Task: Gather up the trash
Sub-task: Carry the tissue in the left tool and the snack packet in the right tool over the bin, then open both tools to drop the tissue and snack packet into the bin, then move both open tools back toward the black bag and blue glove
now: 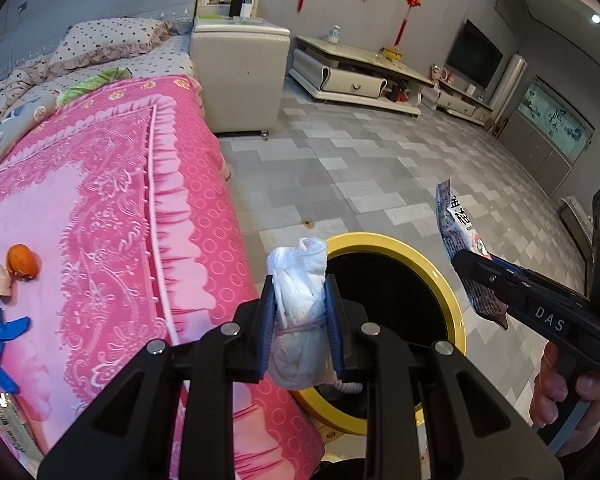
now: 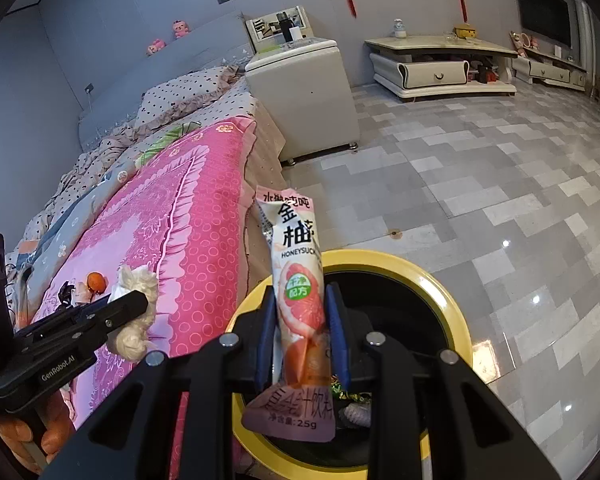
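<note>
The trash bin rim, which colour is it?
Yellow; the trash bin rim shows best in the right wrist view.

both wrist views angled down, close over shared bin point(image 1: 446, 276) point(image 2: 440, 280), bed point(image 1: 100, 200) point(image 2: 188, 208).

Black tongs point(image 1: 300, 320) with blue pads point(image 1: 266, 320), silver screws, white lettering, apparently "DAS".

The drink sachet point(image 2: 300, 300) read "HONEYSUCK…" plus Chinese chars and "25g" at its bottom, the right gripper point(image 1: 476, 268) had "DAS" on its side, and the left gripper point(image 2: 140, 304) had "GenRobot.AI".
</note>
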Demonstrator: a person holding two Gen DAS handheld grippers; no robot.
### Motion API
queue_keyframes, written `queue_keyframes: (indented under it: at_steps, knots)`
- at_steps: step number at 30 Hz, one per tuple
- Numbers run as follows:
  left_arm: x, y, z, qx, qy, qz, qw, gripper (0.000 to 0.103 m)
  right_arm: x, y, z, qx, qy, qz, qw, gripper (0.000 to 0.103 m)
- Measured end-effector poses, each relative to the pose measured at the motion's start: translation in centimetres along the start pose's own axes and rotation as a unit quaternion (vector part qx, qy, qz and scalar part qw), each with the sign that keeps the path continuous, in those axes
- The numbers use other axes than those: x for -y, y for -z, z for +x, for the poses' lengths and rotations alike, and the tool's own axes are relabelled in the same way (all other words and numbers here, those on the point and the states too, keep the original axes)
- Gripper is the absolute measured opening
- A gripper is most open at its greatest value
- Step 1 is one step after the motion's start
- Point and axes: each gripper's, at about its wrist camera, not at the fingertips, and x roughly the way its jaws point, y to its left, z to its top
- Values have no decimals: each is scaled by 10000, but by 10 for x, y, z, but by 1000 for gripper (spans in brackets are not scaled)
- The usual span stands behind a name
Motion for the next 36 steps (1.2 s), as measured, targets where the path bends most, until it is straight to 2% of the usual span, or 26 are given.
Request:
queue_keyframes:
  at_steps: [11,19,23,24,28,30,32,36]
  knots:
    - [21,8,45,-319,291,64,9990,23,35,7,23,-193,166,395,9989,24]
    - [30,10,49,-401,481,154,9979,24,45,7,21,-172,174,517,9984,24]
    - [27,10,44,-356,462,199,9981,27,47,6,17,-131,154,576,9981,25]
    - [26,9,42,-336,443,185,9983,29,47,6,16,-131,164,594,9980,26]
    - [19,8,32,-235,433,85,9987,47,48,5,12,-115,255,659,9974,33]
    - [16,7,27,-214,453,27,9987,51,47,5,9,-93,300,669,9973,35]
    - [13,7,21,-152,416,-3,9990,59,47,5,5,-54,325,699,9970,42]
    - [3,6,5,-16,348,-70,9994,68,43,6,-5,27,357,665,9971,46]
